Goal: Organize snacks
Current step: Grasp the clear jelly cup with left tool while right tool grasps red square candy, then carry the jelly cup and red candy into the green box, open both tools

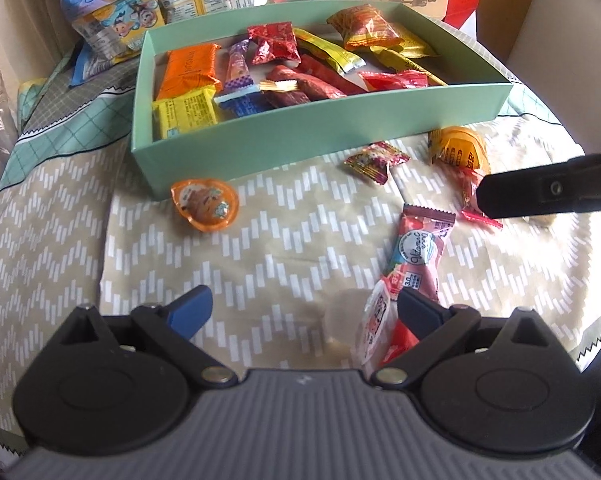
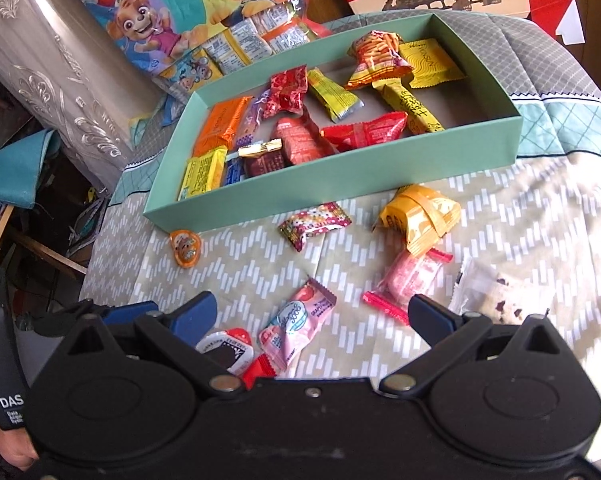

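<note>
Nearest the left wrist camera, at the bottom of the frame, the left tongs (image 1: 304,312) stand wide apart with nothing clamped; a small red-and-white sachet (image 1: 374,320) lies just inside the right-hand finger and may brush it, though I cannot tell for sure. Just beyond it lies the pink stick pack (image 1: 416,256), slanting up and right. In the right wrist view the right tongs (image 2: 310,318) are likewise spread and empty, hovering low in the frame above that same pink pack (image 2: 296,328). To do this pick well, I judge each pair should settle on one wrapper, centre it between the fingers, then close across its narrow side. Further up the patterned cloth (image 1: 260,240) rest an orange jelly cup (image 1: 204,204), a spotted candy (image 1: 376,160) and a yellow pouch (image 1: 458,148). Farthest, in the upper middle, the green box (image 1: 300,136) already holds many snacks.
</note>
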A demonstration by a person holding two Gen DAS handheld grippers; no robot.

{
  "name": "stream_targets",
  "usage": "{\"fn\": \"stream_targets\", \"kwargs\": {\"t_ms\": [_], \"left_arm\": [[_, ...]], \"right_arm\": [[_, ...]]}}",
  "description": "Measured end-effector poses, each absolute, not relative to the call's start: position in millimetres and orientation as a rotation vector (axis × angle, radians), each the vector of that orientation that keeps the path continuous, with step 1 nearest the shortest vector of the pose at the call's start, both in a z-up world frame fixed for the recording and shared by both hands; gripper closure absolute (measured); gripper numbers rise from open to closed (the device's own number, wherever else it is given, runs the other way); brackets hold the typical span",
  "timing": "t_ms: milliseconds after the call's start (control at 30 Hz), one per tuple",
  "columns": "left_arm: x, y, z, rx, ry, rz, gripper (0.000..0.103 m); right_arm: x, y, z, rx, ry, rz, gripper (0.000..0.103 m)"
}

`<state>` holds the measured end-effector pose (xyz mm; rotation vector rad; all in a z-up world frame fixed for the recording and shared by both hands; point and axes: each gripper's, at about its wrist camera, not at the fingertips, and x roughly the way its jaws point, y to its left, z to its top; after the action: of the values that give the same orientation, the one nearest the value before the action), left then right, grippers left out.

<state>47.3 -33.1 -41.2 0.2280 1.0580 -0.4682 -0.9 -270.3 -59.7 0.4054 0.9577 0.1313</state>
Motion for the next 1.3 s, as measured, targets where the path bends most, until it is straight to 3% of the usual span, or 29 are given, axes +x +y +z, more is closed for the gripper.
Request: {"fn": "stream_targets", "kwargs": {"t_ms": [67, 133, 167, 267, 367, 533, 633, 1300], "left_arm": [[47, -34, -44, 0.215, 1.058, -0.488, 0.028], [47, -34, -46, 0.186, 1.065, -0.523, 0.068], [46, -33, -47, 0.170, 1.067, -0.537, 0.075], [44, -29, -46, 0.174, 1.049, -0.518, 0.075], [48, -16, -45, 0.148, 1.054, -0.494, 0.075], [51, 7, -45, 0.113, 1.060, -0.462, 0.074], [52, 17, -46, 0.082, 1.067, -0.447, 0.074], [52, 41, -52, 0.057, 1.083, -0.400, 0.062]], "right_arm": [[-1, -270, -61, 0.411, 0.967, 0.131, 0.000], [-3, -269, -63, 0.425, 0.976, 0.135, 0.000], [-5, -269, -63, 0.434, 0.982, 0.138, 0.000], [-10, -266, -66, 0.449, 0.994, 0.162, 0.000], [-13, -260, -70, 0.469, 1.039, 0.208, 0.014], [-17, -237, -83, 0.470, 1.159, 0.313, 0.055], [-18, -222, -92, 0.461, 1.222, 0.371, 0.063], [-1, -169, -100, 0.154, 1.149, 0.326, 0.062]]}}
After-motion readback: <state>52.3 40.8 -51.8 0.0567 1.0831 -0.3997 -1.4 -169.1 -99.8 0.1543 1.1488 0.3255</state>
